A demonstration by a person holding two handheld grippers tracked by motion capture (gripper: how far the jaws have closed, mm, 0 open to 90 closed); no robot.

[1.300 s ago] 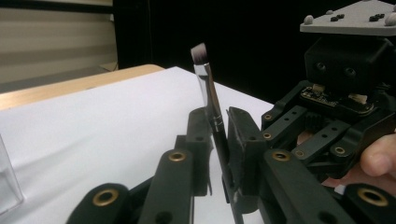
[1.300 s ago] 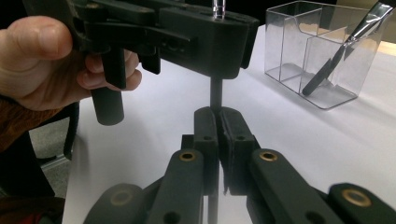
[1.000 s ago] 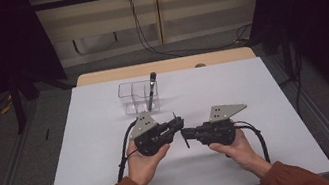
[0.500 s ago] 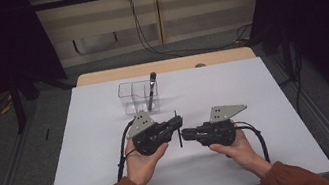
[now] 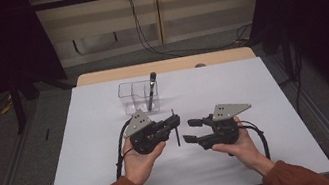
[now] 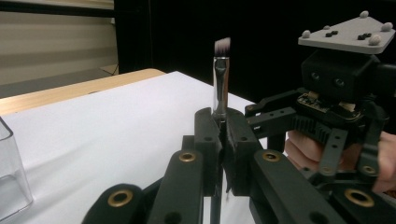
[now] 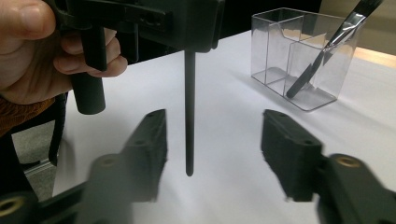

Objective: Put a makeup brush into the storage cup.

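We note the left gripper (image 5: 175, 120) at mid-table, its jaws clamped tight on a thin makeup brush (image 5: 175, 127) that stands roughly upright between them; in the high view the brush reads as a short dark line crossing the jaw tips, just above the white table cover (image 5: 83, 136). From the left gripper view the brush (image 6: 221, 79) rises out of the pinched jaws with a clear ferrule and a pale, angled bristle tip uppermost, and the handle runs down behind the pads (image 6: 205, 135). The right gripper (image 5: 193, 130) sits just beside it, facing the left one, held in the person's right hand (image 5: 242, 148). Its jaws have just been opening and now stand well apart, gripping nothing. In the right gripper view the brush handle (image 7: 189, 116) hangs straight down between the two spread jaws, with clear space on either side and its rounded end just above the cover; neither pad (image 7: 292, 154) touches it. The left hand (image 7: 42, 51) shows at the upper left of that view, wrapped around its gripper. Farther back on the cover stands a clear plastic organizer (image 5: 135, 96) with compartments, near the left gripper but apart from it. A second, darker brush (image 5: 152, 90) leans in one of its right-hand compartments, tilted, with its head up past the rim.
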